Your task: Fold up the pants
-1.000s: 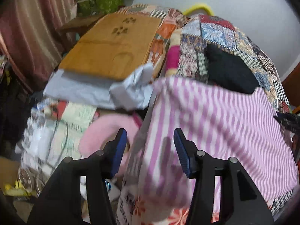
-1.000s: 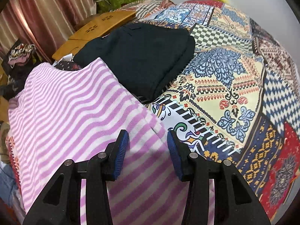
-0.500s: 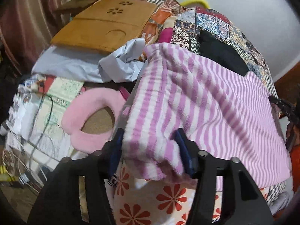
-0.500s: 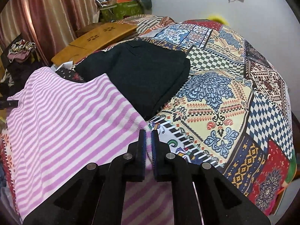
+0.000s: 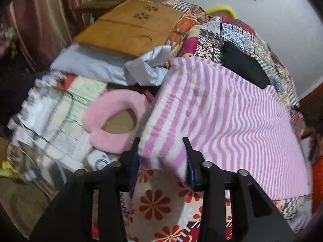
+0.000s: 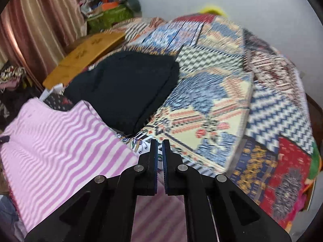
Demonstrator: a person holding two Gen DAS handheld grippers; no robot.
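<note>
Pink-white striped pants (image 5: 222, 121) spread flat on bed, near corner bunched.

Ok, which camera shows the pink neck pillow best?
The left wrist view: the pillow lies whole beside the striped pants, left of the left gripper. The right wrist view doesn't show it at all.

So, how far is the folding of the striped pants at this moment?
Early stage. Done: the striped pants lie spread flat on the quilt. In hand: the left gripper has a thick edge between its fingers, and the right gripper looks shut at the opposite edge. Left: no fold is visible yet.
</note>
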